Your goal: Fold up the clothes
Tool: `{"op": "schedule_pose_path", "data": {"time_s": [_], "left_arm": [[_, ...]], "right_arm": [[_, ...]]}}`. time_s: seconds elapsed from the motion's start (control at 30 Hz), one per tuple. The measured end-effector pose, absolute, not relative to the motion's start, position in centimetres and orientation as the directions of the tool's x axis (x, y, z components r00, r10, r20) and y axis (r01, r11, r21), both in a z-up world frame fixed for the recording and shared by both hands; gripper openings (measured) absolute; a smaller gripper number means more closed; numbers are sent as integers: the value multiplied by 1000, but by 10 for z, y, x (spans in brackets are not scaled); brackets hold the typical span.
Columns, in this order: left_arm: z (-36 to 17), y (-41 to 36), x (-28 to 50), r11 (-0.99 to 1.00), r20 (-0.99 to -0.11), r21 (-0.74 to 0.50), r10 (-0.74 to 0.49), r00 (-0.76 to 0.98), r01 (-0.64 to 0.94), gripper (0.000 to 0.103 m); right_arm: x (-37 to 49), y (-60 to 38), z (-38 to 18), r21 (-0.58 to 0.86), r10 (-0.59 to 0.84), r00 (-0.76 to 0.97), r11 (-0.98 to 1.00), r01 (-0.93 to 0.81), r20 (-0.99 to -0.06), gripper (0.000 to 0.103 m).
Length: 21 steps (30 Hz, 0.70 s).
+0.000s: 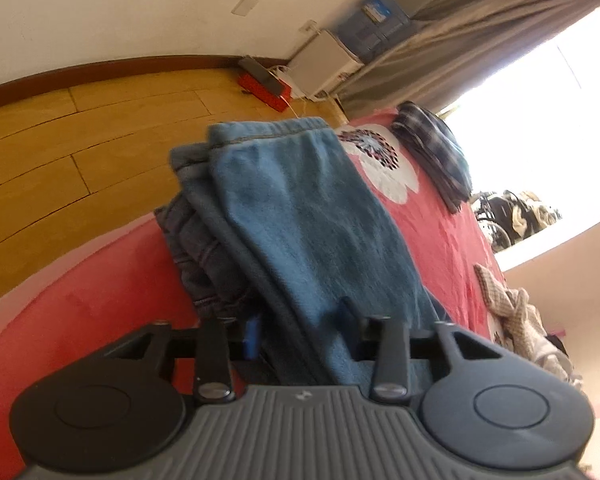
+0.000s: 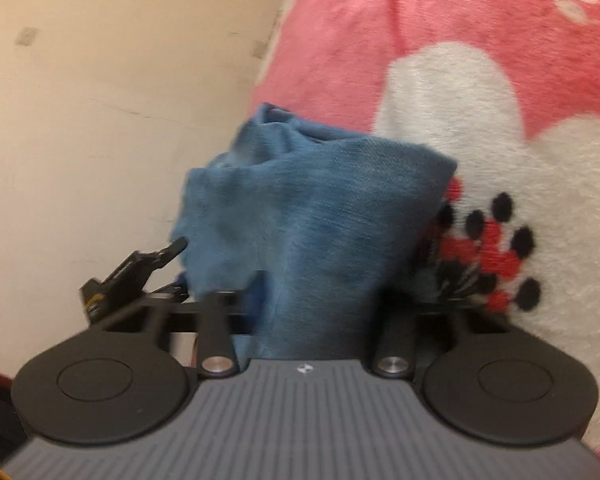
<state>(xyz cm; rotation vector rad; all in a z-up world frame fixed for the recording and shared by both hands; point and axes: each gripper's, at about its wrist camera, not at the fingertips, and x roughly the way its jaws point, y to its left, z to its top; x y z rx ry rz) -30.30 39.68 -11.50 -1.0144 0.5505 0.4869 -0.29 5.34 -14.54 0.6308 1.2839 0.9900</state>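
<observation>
A blue, fleece-lined pair of trousers (image 1: 300, 208) lies lengthwise on a pink blanket (image 1: 440, 232), with its darker denim side (image 1: 204, 256) showing along the left. My left gripper (image 1: 300, 328) is shut on the near end of it, and the cloth runs between its fingers (image 1: 254, 336). In the right wrist view the same blue cloth (image 2: 312, 208) bunches up over my right gripper (image 2: 312, 300), which is shut on it, its fingertips hidden by the fabric. A black part (image 2: 140, 268), probably of the left gripper, shows just left of the cloth.
A folded plaid garment (image 1: 432, 152) and a crumpled checked cloth (image 1: 516, 320) lie further along the bed. The blanket's white flower (image 2: 460, 120) is beside the right gripper. Wooden floor (image 1: 80, 140), a red box (image 1: 264, 88) and a curtain (image 1: 480, 32) lie beyond the bed edge.
</observation>
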Motion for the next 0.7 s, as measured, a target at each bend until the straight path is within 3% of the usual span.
{"op": "schedule_pose_path", "data": {"time_s": [0.07,0.33,0.43,0.6,0.7], "left_arm": [[-114,394,-304,448,-630,-652,129,766,-612,22],[-100,360,-275,523,-613,-660,39,789,-539,18],[-96,324,-247,587,-596,-673,-73,800,-449,17],[-102,236,-181,664,-549,-720,-368,750,-201,17],[-114,195,-151,712,-575,-692,-439,691,-124,17]], "right_arm": [[-6,52,-143,845,871,6,479,-239,-492,15],[6,18,-103,860,897,77,440,-259,-436,9],[11,-8,-86,836,880,119,474,-277,-460,9],[15,-110,-52,743,800,203,600,-298,-565,9],[20,-179,-42,712,756,218,655,-253,-618,13]]}}
